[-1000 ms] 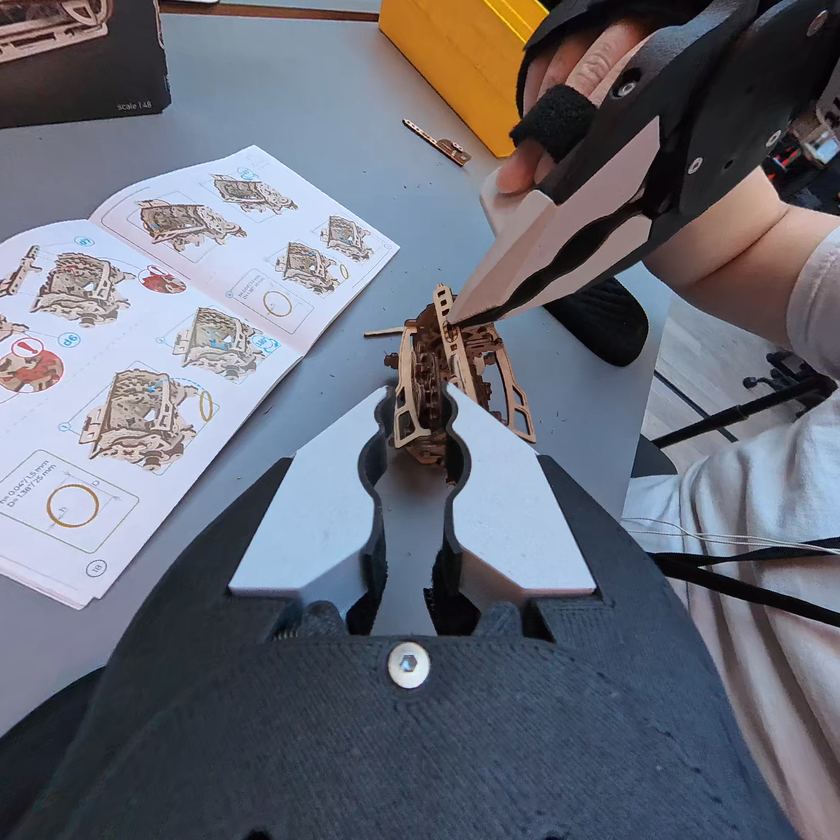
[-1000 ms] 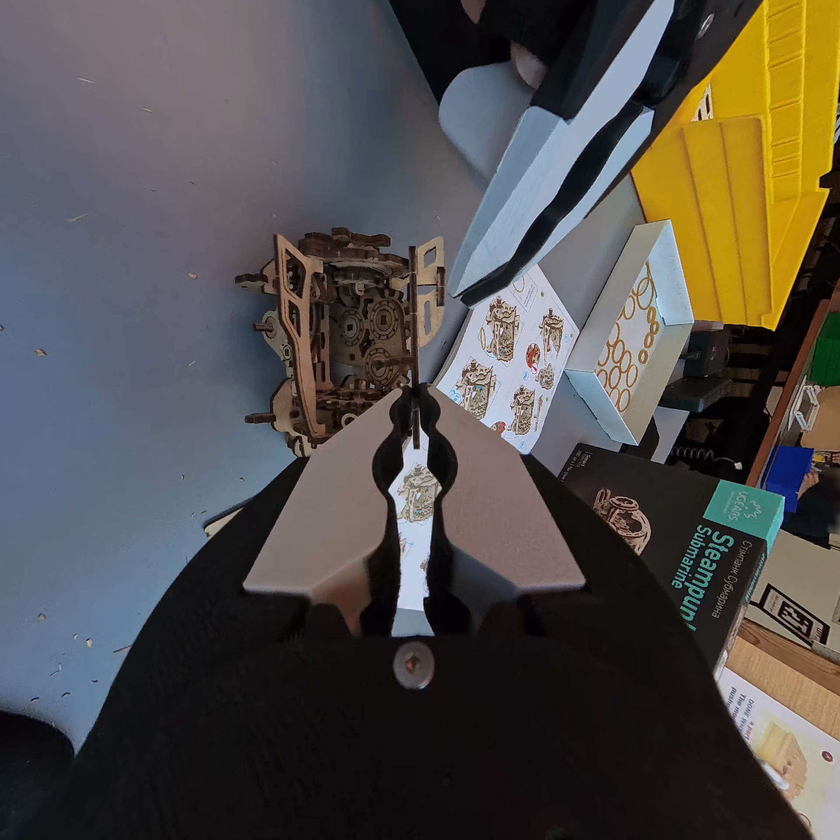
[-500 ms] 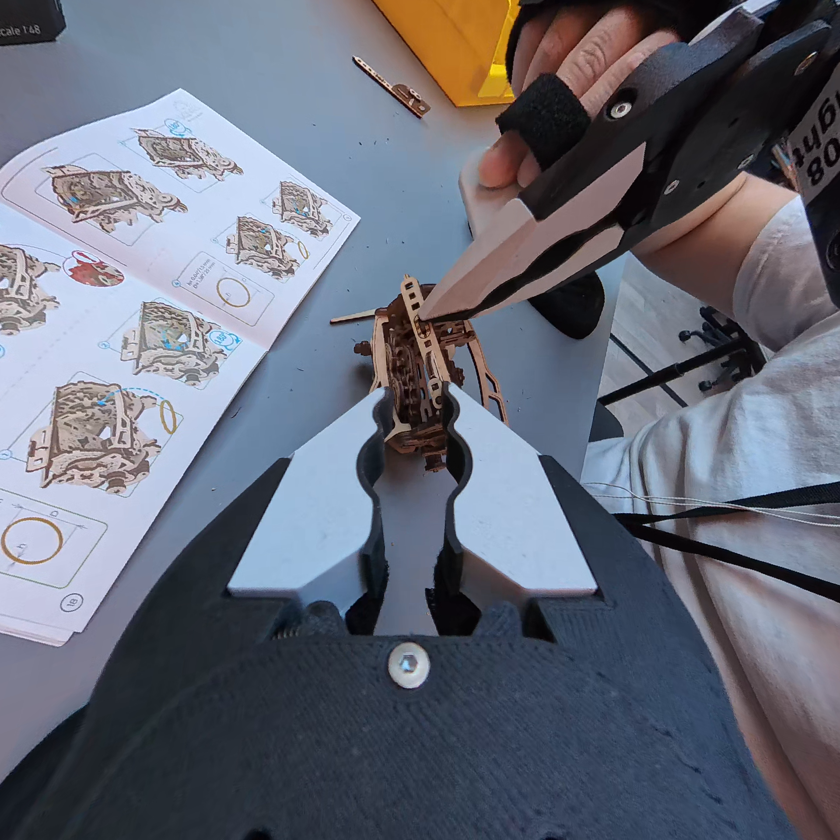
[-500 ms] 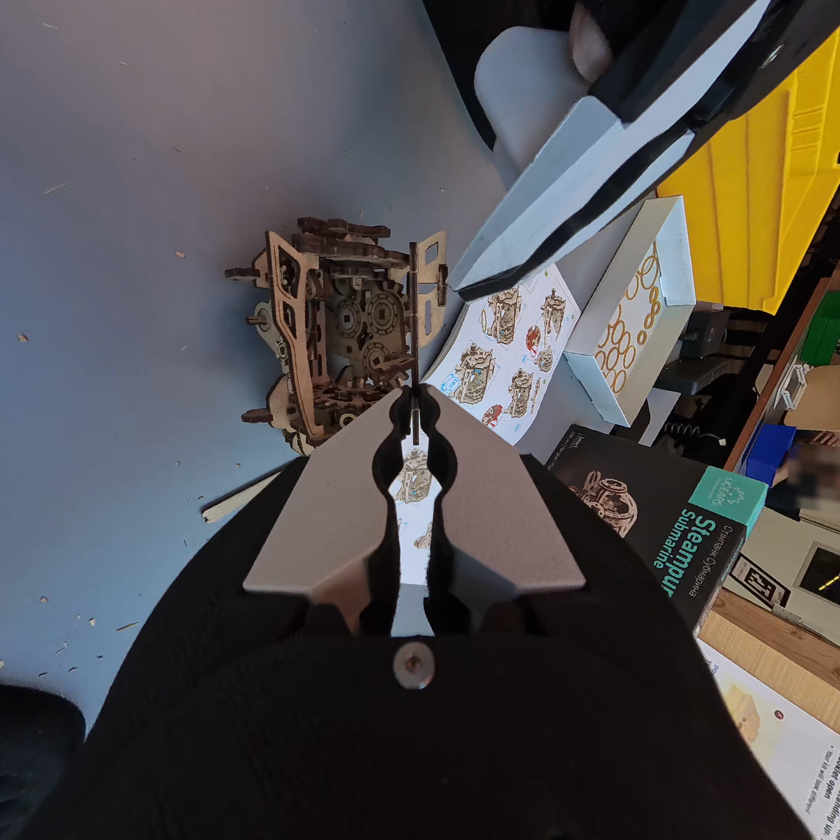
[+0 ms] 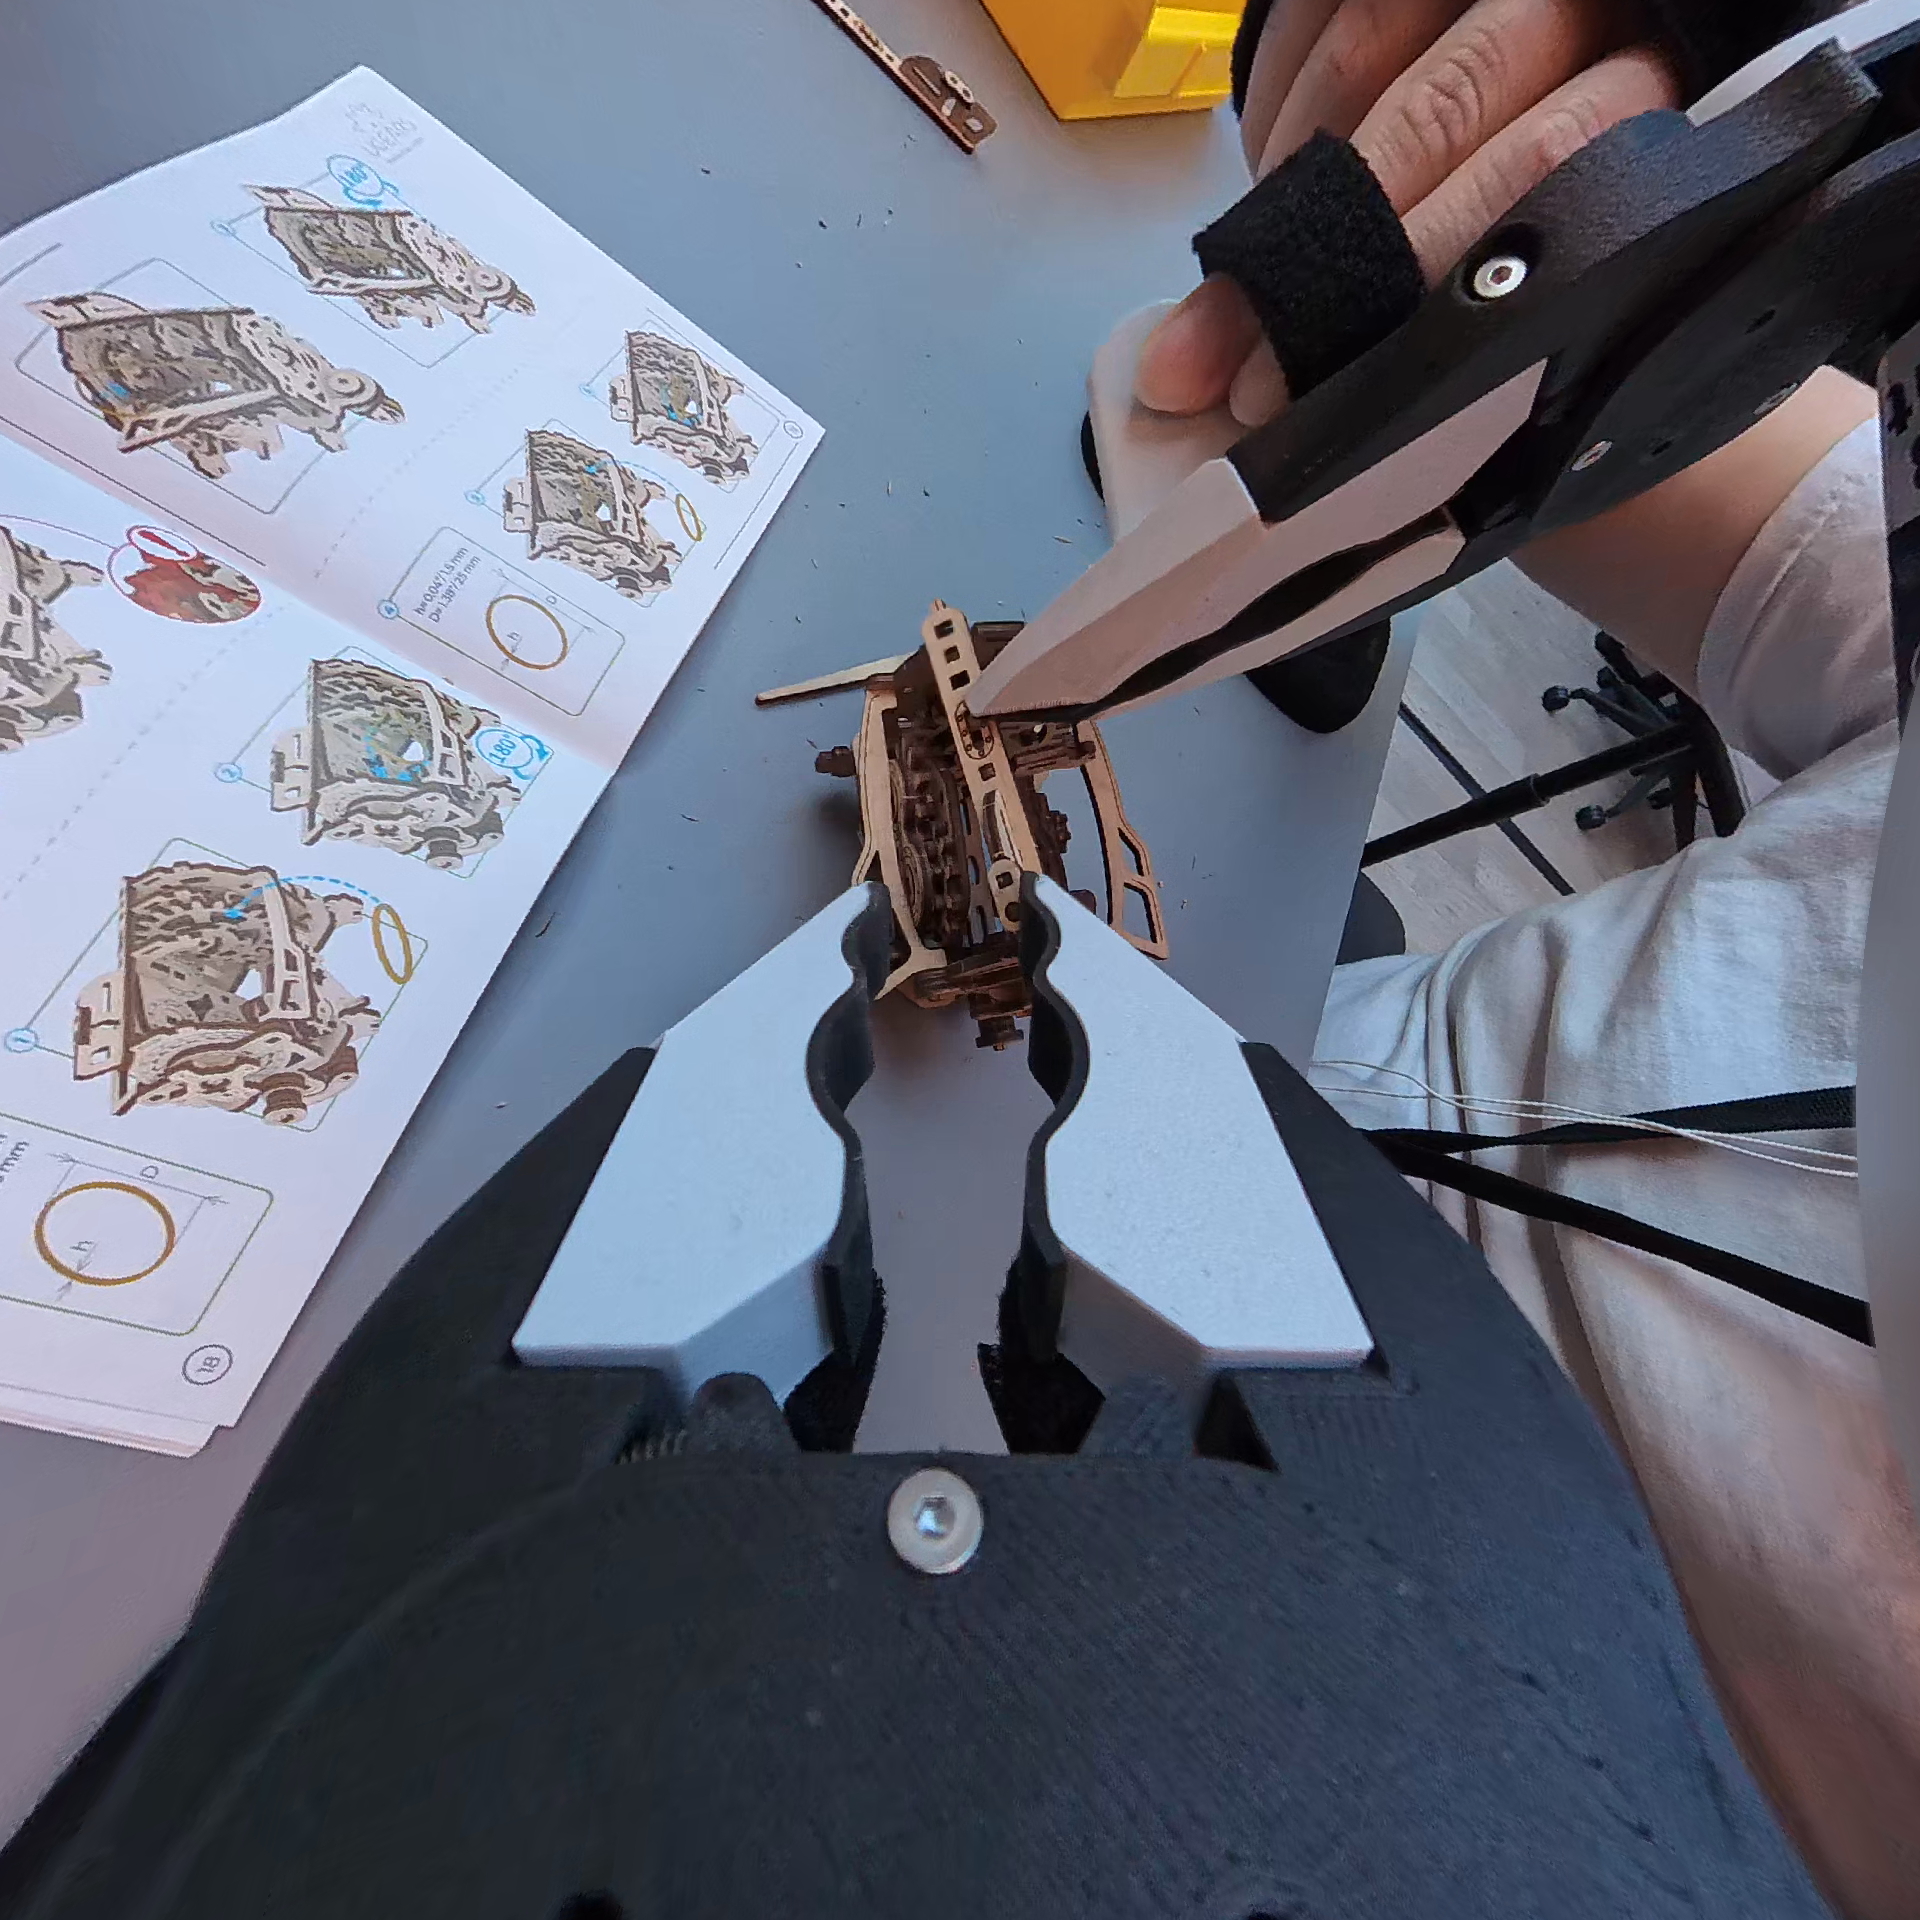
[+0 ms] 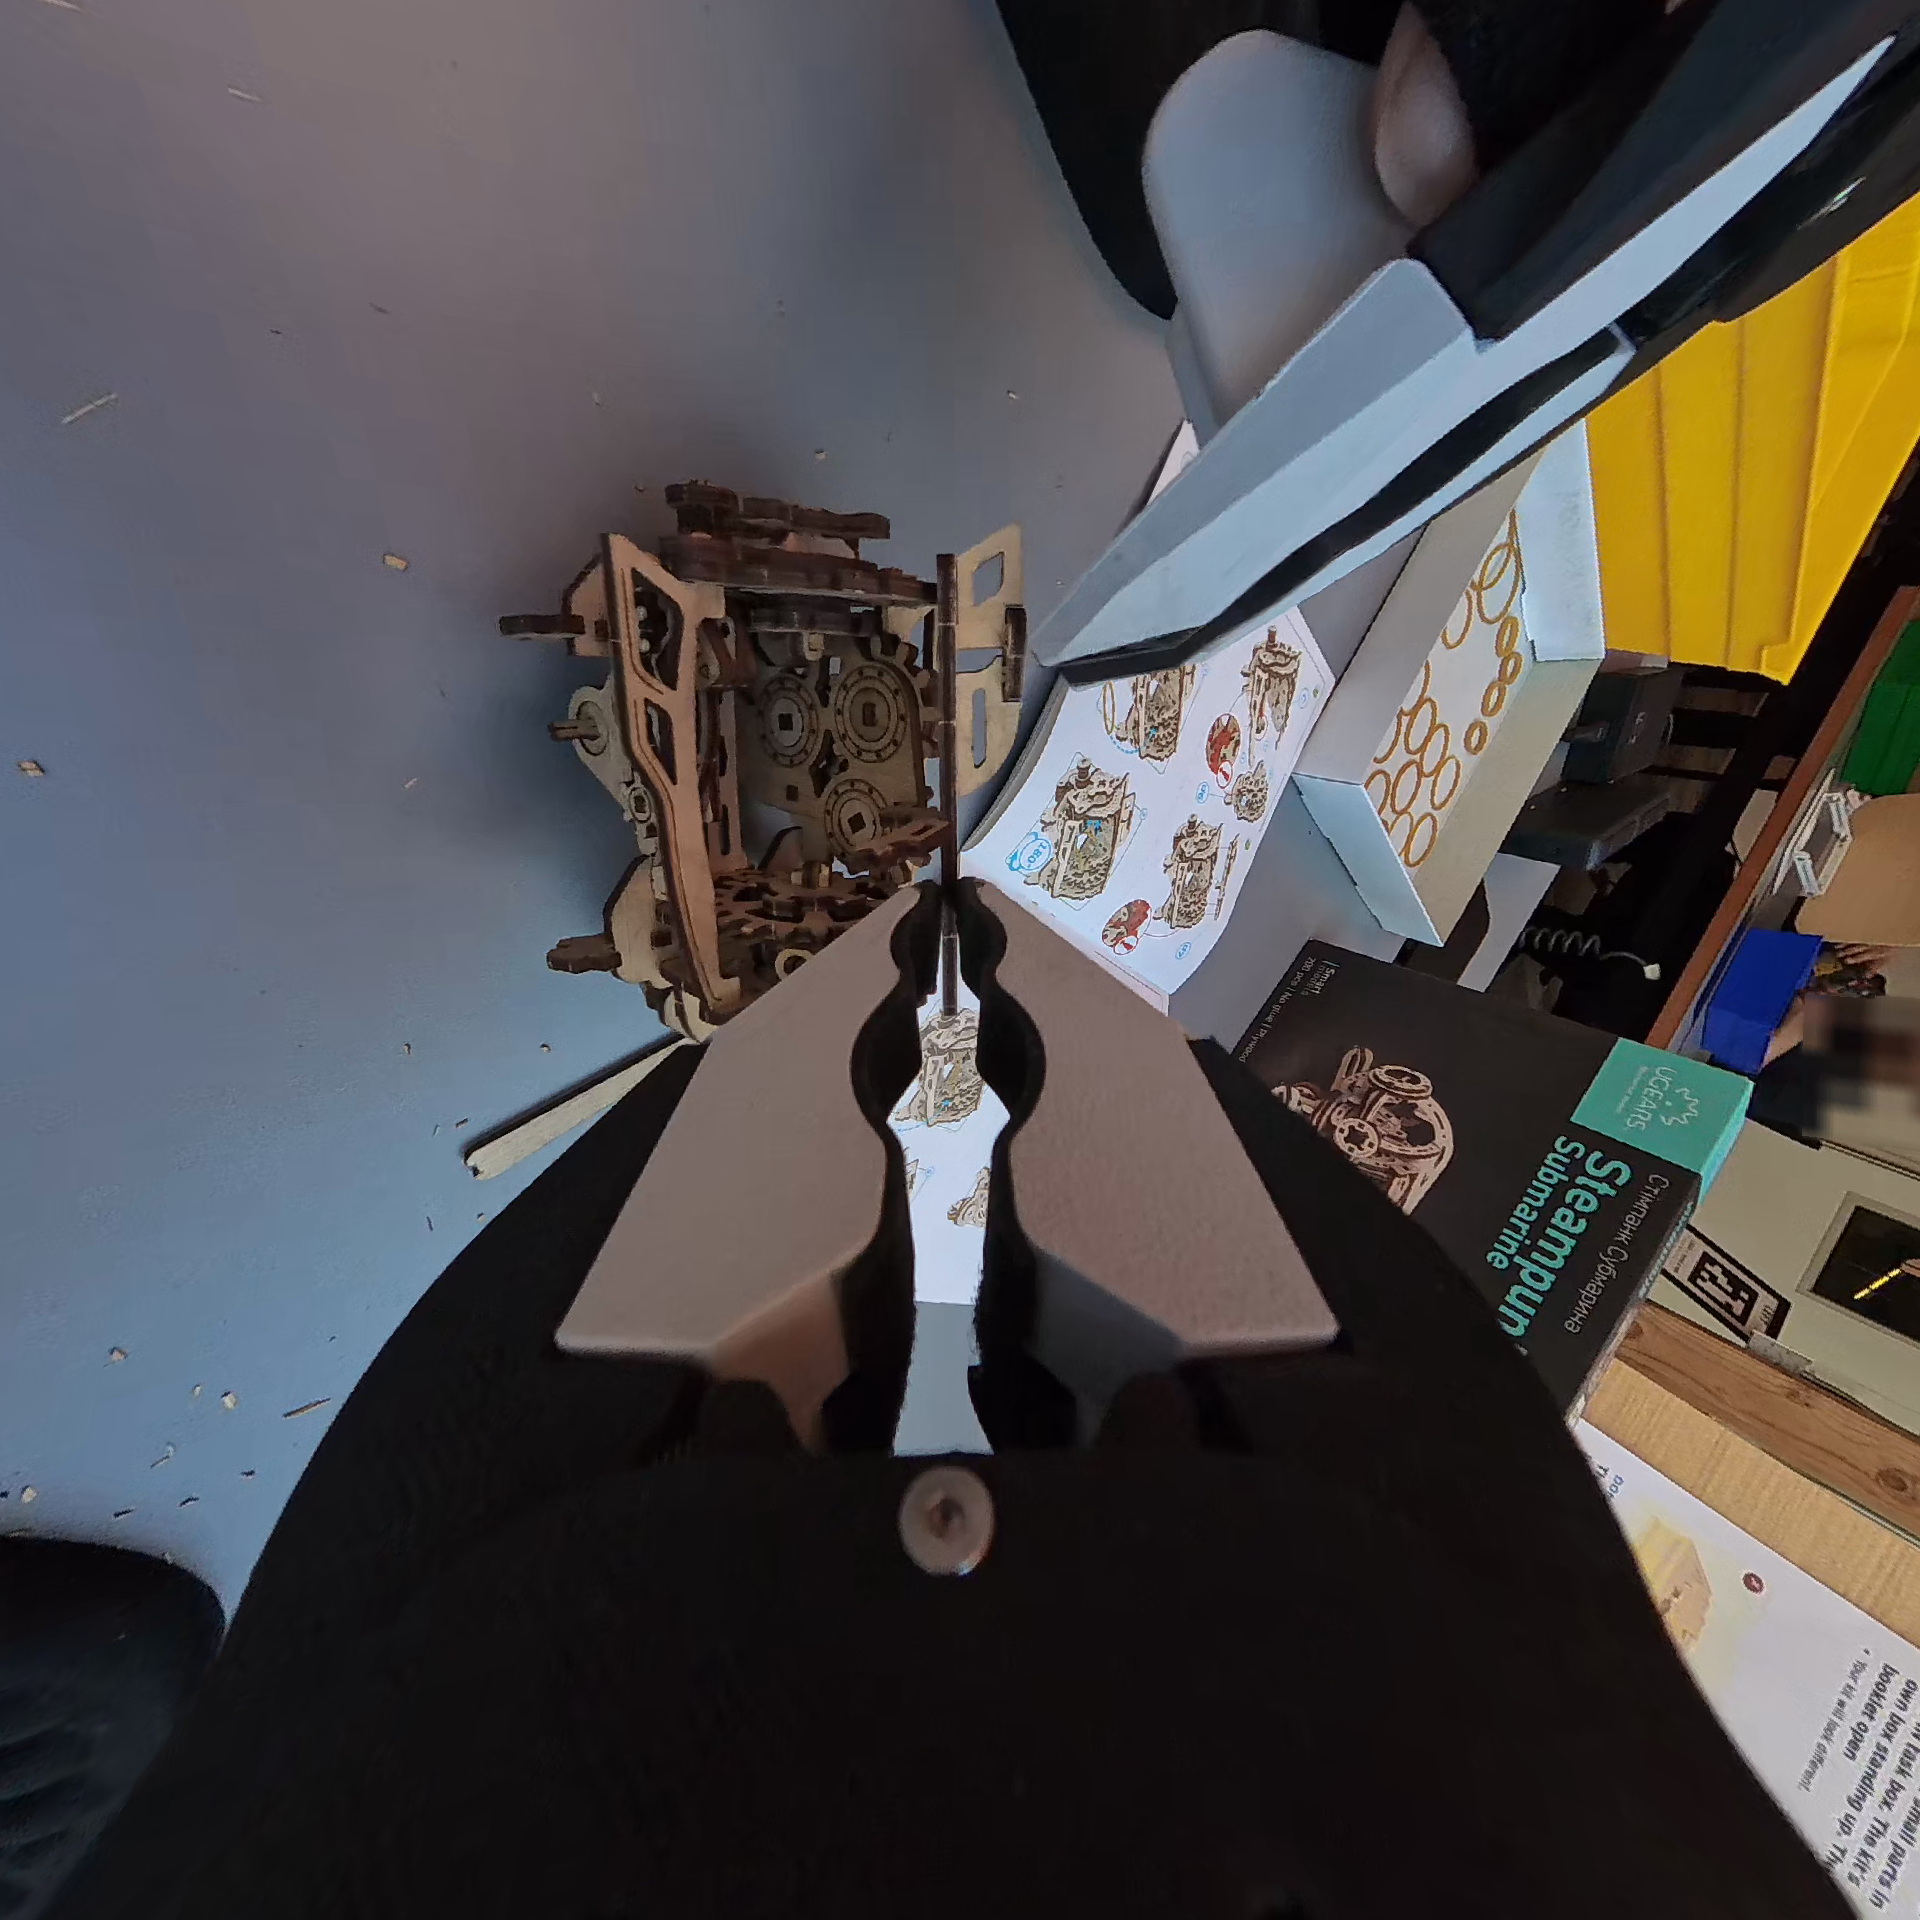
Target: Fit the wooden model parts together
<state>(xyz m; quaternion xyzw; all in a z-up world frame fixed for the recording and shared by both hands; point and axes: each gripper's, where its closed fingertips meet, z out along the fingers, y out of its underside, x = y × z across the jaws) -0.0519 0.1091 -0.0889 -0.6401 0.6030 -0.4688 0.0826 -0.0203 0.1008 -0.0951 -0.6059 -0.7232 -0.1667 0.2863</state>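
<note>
A small wooden gear model (image 5: 914, 821) stands on the grey table (image 5: 727, 312); it also shows in the right wrist view (image 6: 790, 748). My left gripper (image 5: 956, 899) is closed on the model's near end, jaws a little apart around it. In the right wrist view its tip (image 6: 1044, 655) is at the model's upper plate. My right gripper (image 6: 945, 899) is shut on a thin wooden strip (image 6: 947, 727), seen edge-on against the model. In the left wrist view it (image 5: 977, 712) reaches in from the right and pinches the holed strip (image 5: 945, 644).
An open instruction booklet (image 5: 312, 623) lies to the left. A yellow box (image 5: 1132, 52) and a loose wooden part (image 5: 925, 83) are at the back. A thin stick (image 6: 561, 1132) lies by the model. A black kit box (image 6: 1455, 1143) and a white box (image 6: 1455, 675) stand behind. My hands' fingertips stand some 4 cm from each other.
Both grippers keep their hold. The left wrist view has shifted over the table: the booklet looms larger and the yellow box has slid almost out of the top.
</note>
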